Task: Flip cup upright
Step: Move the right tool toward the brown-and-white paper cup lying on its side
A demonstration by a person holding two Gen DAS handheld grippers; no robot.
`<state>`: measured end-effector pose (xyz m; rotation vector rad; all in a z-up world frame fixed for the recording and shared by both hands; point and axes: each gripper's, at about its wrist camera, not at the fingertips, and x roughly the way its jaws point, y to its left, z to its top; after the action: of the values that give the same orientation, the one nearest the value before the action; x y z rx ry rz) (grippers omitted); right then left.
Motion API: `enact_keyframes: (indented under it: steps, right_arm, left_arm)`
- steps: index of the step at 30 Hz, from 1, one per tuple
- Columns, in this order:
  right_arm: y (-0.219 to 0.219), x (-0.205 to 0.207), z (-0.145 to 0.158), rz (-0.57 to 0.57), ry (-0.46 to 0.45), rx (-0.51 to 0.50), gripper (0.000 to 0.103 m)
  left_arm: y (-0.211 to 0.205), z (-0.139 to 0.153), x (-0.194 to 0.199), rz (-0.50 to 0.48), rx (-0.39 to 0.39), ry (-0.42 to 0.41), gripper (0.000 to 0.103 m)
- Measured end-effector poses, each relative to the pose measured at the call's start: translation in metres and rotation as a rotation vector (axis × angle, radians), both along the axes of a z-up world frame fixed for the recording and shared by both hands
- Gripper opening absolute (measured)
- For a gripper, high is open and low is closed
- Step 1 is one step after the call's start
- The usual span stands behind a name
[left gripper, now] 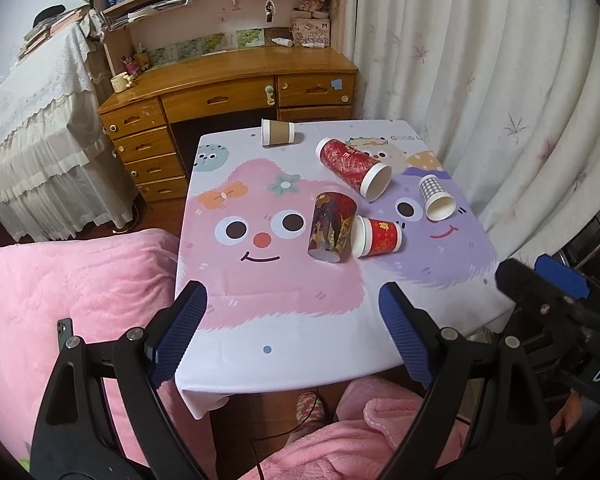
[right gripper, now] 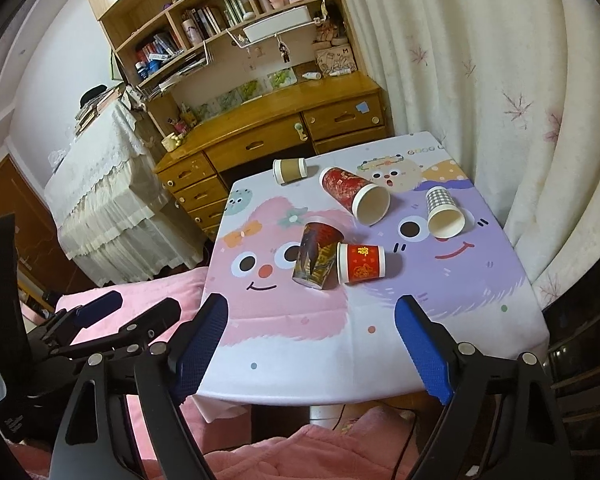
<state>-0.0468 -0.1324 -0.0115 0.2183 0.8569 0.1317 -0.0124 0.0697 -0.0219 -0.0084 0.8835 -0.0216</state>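
Several paper cups lie on their sides on a small table with a cartoon cloth [left gripper: 276,320] [right gripper: 300,344]: a brown cup [left gripper: 277,132] [right gripper: 290,169] at the far edge, a tall red cup [left gripper: 354,168] [right gripper: 354,194], a checked cup [left gripper: 436,197] [right gripper: 444,212], a small red cup [left gripper: 376,237] [right gripper: 361,263] and a dark patterned cup [left gripper: 331,226] [right gripper: 317,255] touching it. My left gripper [left gripper: 292,300] is open and empty above the near table edge. My right gripper [right gripper: 311,312] is open and empty, also at the near edge, short of the cups.
A wooden desk with drawers and shelves [left gripper: 228,96] [right gripper: 268,136] stands beyond the table. A curtain [left gripper: 480,80] [right gripper: 500,80] hangs on the right. A pink blanket [left gripper: 60,288] lies at the left and below. A lace-covered unit [left gripper: 32,128] stands far left.
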Motion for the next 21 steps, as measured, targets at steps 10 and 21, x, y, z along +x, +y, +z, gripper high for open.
enact_keyframes:
  steps: [10,21]
  right_arm:
    - [0.004,0.010,0.016,0.005,-0.047,-0.069,0.088]
    - [-0.003,0.096,0.040,0.094,-0.101,-0.132,0.088]
  left_arm:
    - [0.007,0.023,0.018,-0.001,0.100,-0.037,0.086]
    - [-0.001,0.018,0.095,-0.011,0.032,0.008,0.086]
